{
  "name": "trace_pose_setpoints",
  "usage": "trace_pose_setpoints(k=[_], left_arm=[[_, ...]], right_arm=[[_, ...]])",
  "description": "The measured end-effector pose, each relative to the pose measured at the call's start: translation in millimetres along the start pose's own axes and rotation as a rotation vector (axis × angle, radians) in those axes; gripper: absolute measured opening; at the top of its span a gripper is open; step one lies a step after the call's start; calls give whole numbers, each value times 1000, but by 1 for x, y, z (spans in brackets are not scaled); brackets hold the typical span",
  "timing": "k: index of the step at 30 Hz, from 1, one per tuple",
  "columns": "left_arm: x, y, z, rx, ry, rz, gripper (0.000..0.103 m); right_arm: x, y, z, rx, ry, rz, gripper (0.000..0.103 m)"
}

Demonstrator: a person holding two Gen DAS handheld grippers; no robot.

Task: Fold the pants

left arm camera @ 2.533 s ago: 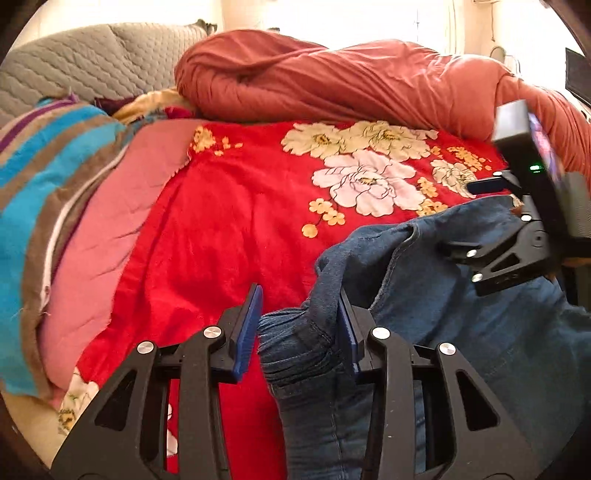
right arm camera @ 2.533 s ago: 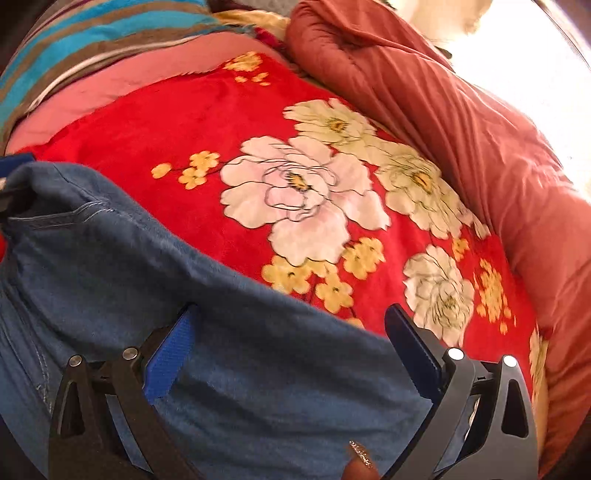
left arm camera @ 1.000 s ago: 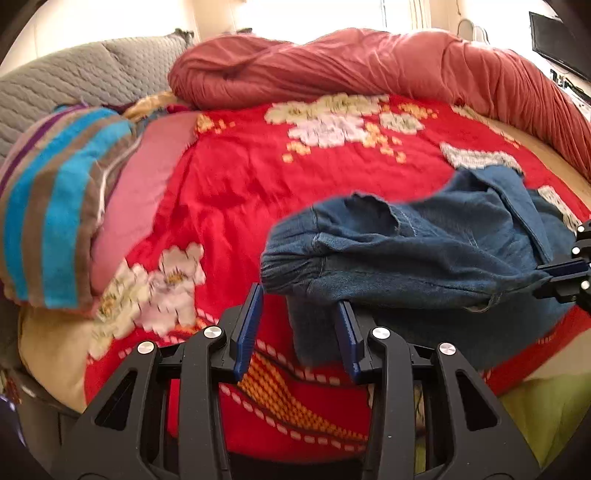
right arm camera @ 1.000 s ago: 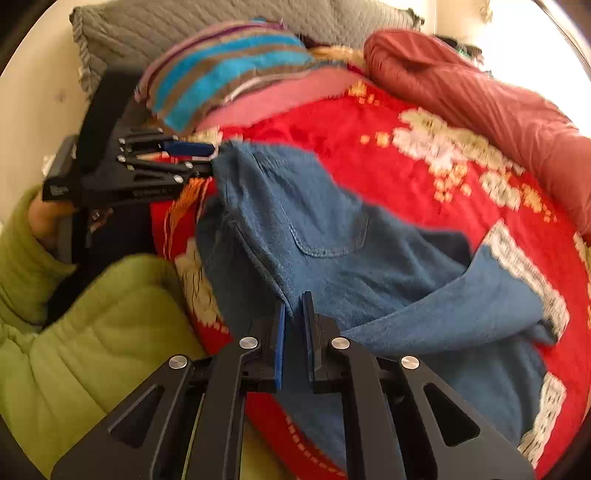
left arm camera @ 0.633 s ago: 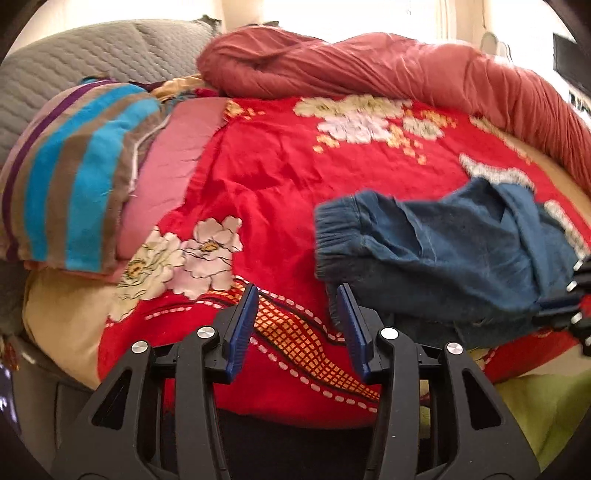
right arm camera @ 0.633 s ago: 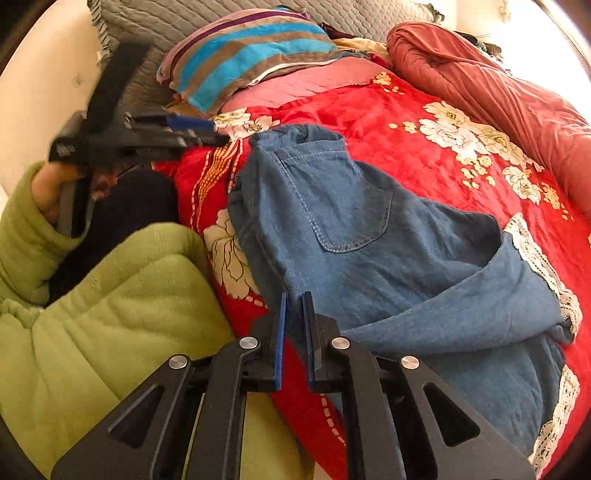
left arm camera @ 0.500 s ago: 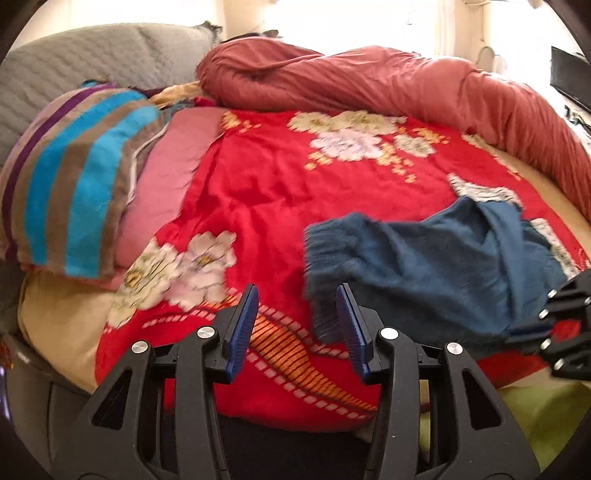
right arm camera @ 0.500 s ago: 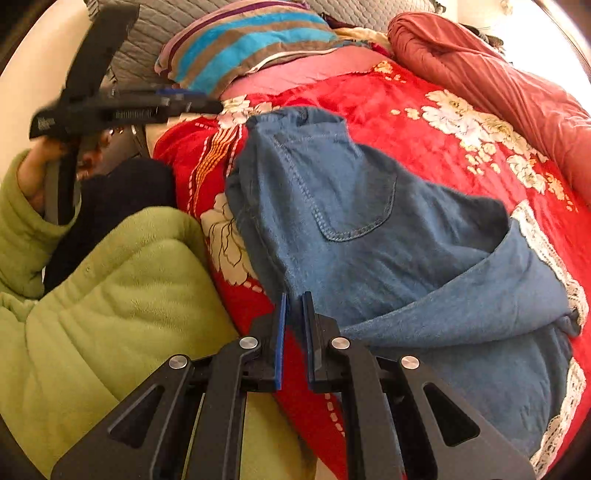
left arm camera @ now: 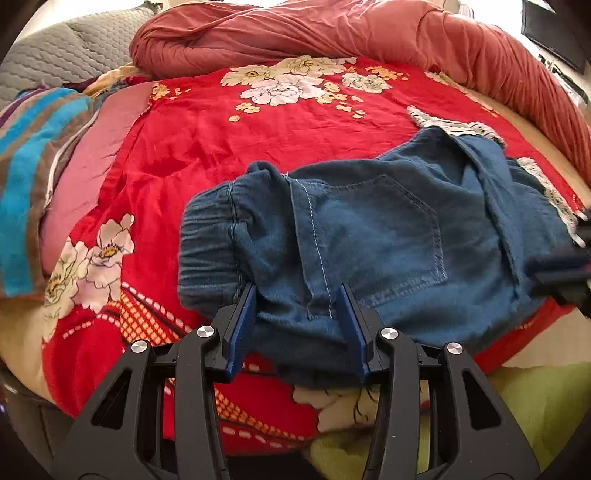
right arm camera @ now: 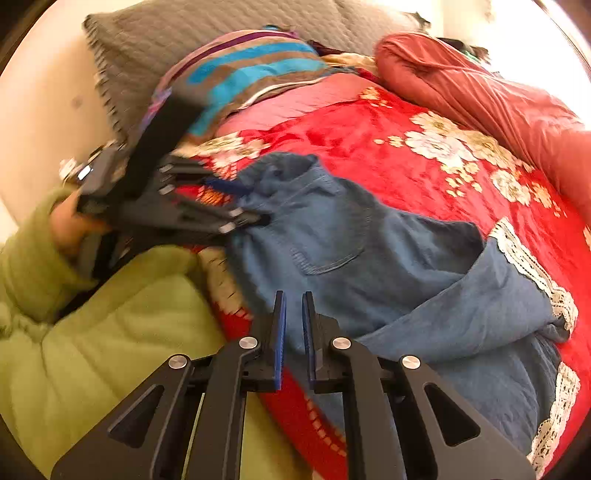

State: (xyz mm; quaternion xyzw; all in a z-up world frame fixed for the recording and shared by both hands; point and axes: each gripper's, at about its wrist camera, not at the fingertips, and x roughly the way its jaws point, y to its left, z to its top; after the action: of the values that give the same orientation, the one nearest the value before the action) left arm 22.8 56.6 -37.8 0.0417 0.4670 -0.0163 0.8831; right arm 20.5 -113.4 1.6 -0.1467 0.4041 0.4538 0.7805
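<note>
My left hand-held gripper [left arm camera: 297, 325] gapes over soft, floppy blue denim pants [left arm camera: 369, 236]; right hand-held gripper [right arm camera: 293, 339] pinches their thick hem, best hold.

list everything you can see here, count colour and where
jeans: one, blue denim with lace-trimmed hems, lying on the blanket at the near edge
blanket: one, red with flowers, covering the bed
duvet: one, rust red, bunched along the far side
striped pillow: one, blue and brown, at the head end
grey quilted cushion: one, behind the striped pillow
green jacket: one, on the person, near edge
left gripper: black, blue fingers open around the jeans' edge
right gripper: black, nearly closed, by the jeans' edge
</note>
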Motion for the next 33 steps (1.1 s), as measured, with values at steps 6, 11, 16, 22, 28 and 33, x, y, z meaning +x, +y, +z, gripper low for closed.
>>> trace_pose_setpoints(k=[6,11,16,22,28,33], left_arm=[[-3,3,-6,-17,-12,-27,37],[-16,4,-3,-53,-44,-30,40],[-46,1,3,-61,-120,-7,52],[-68,-12,8,-45,-168,-19,65],[-67,-36,12,-31,-165,-102,65],[-56,-66,16,7,-136,-187,65]], right_arm=[[47,-12,-18,99,175,3,24],[21,-26,-12,138,104,-2,34],[-9,-51,-13,200,40,-76,41],[-38,-80,-17,261,-36,-157,53],[-50,-103,-6,288,-78,-230,66],[-48,-131,10,339,-76,-273,73]])
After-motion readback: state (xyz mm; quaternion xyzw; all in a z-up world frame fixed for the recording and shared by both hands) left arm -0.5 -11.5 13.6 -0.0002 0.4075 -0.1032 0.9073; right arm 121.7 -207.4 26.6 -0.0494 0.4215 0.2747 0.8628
